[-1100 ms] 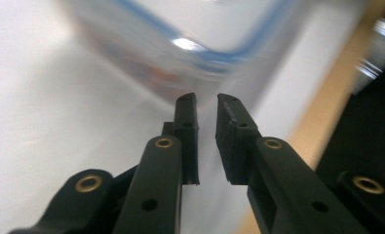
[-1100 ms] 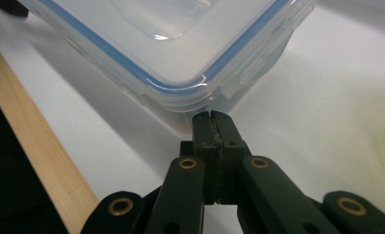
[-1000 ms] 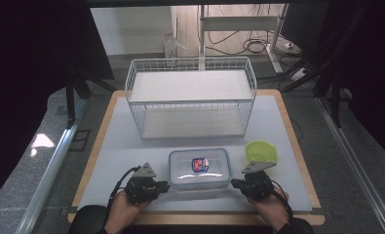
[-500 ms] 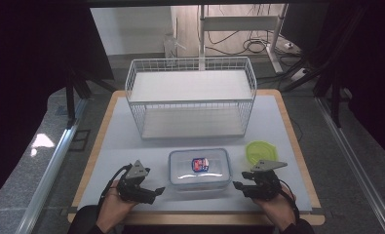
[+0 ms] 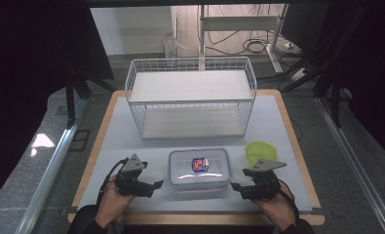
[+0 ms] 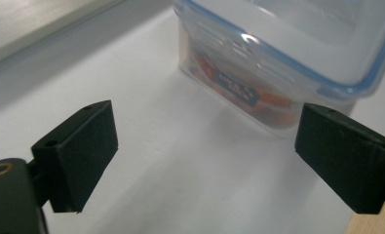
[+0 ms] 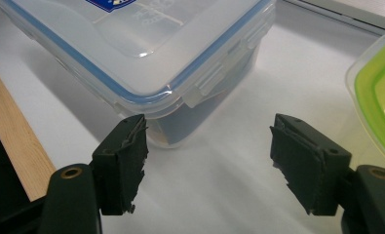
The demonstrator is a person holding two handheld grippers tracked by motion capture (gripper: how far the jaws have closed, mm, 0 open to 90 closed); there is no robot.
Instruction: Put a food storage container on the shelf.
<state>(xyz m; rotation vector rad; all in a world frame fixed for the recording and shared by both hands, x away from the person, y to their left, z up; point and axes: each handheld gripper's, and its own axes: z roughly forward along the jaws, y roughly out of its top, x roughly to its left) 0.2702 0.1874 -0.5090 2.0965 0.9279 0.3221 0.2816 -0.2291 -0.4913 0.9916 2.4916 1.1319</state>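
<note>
High view: a clear lidded box (image 5: 199, 168) sits near the front edge of the white surface (image 5: 278, 122), with a small red and blue label showing on or through its lid. The left gripper (image 5: 151, 187) rests just left of the box, the right gripper (image 5: 236, 187) just right of it, each held in a hand and pointing inward at the box's sides. Neither touches it. A green lid (image 5: 259, 151) lies just beside the box's far right corner, and a white wire basket (image 5: 190, 100) stands behind, well apart from the box.

Left gripper view: the jaws stand wide and have just been opening; nothing is between them but bare surface. The box (image 6: 278, 63) lies ahead, towards the right jaw, its blue-edged lid clipped on and red and blue contents showing through the wall.

Right gripper view: the jaws are apart and have just been opening, with nothing pressed between them. The box (image 7: 146, 53) is just ahead, its corner close above the left jaw. The green lid (image 7: 380, 92) is at the right edge, beyond the right jaw.
</note>
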